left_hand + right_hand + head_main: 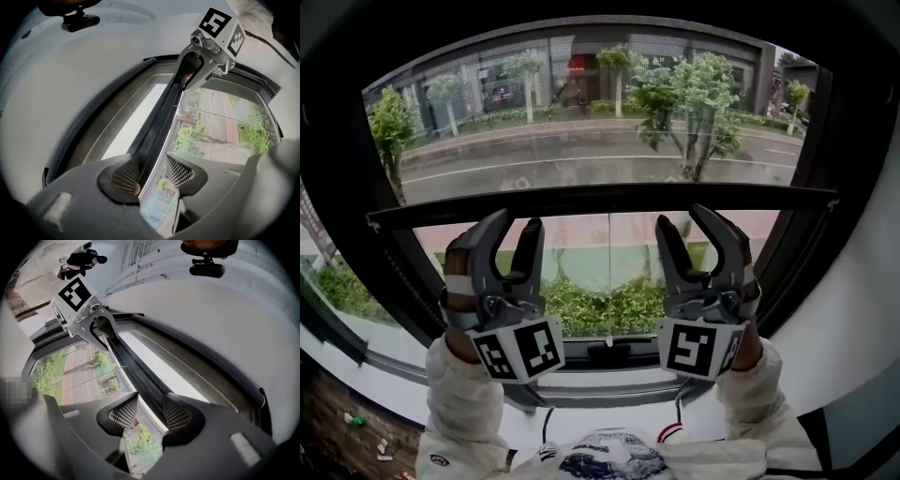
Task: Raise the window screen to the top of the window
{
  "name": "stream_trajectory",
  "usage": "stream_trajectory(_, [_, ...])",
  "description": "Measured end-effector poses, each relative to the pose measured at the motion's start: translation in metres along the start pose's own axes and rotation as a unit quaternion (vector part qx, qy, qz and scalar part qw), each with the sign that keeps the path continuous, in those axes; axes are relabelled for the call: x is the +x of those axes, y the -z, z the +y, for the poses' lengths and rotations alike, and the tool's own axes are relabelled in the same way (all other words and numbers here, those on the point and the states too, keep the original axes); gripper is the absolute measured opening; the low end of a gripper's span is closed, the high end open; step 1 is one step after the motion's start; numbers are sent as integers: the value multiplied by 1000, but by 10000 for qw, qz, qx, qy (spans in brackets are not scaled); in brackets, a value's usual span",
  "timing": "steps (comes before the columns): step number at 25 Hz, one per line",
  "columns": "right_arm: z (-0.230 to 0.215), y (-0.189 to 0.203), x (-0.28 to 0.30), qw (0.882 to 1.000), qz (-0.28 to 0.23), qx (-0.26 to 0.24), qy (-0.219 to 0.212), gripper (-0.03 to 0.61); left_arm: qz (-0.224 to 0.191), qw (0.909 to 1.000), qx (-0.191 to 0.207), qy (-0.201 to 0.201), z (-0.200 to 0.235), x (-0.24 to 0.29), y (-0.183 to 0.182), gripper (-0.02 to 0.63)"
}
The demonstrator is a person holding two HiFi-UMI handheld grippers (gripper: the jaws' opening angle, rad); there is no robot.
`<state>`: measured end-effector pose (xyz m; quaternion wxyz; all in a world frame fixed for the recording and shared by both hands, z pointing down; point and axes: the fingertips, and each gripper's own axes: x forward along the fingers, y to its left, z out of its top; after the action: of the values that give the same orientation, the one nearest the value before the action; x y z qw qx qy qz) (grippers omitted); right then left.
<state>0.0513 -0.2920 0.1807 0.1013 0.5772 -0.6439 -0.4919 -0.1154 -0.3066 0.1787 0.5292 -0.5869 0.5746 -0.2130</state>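
White sleeves (464, 403) at the bottom of the head view lift the left gripper (517, 223) and right gripper (682, 217) to the black horizontal rail (609, 195) of the grey mesh window screen (581, 122). The rail crosses mid-frame, with clear glass (609, 262) below it. Only the gripper views show the fit. Each pair of jaws stands apart astride the rail, unclamped. In the left gripper view it lies against the left-hand pad (123, 176); in the right gripper view it runs beside the right-hand pad (177, 416).

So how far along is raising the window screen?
Partly done: the screen's bottom bar sits about mid-window, with the lower glass uncovered. In hand: left gripper and right gripper straddle it, jaws open. Remaining: lifting it to the window's top.
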Motion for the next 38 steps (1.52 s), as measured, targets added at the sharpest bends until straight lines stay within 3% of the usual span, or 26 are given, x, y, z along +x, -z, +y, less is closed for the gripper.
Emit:
stream_trajectory(8, [-15, -13, 12, 9995, -193, -16, 238, 167, -138, 9996, -33, -240, 18, 7, -7, 175])
stream_trajectory(14, [-48, -34, 33, 9986, -333, -53, 402, 169, -210, 9986, 17, -480, 56, 26, -23, 173])
stream_trajectory(24, [-56, -43, 39, 9966, -550, -123, 604, 170, -319, 9975, 74, -619, 66, 29, -27, 173])
stream_trajectory(31, [-107, -75, 71, 9961, -559, -78, 684, 173, -363, 9962, 53, -796, 126, 55, -50, 156])
stream_trajectory(38, [-105, -68, 71, 9954, -508, -1, 815, 176, -411, 9950, 85, -911, 127, 56, -50, 158])
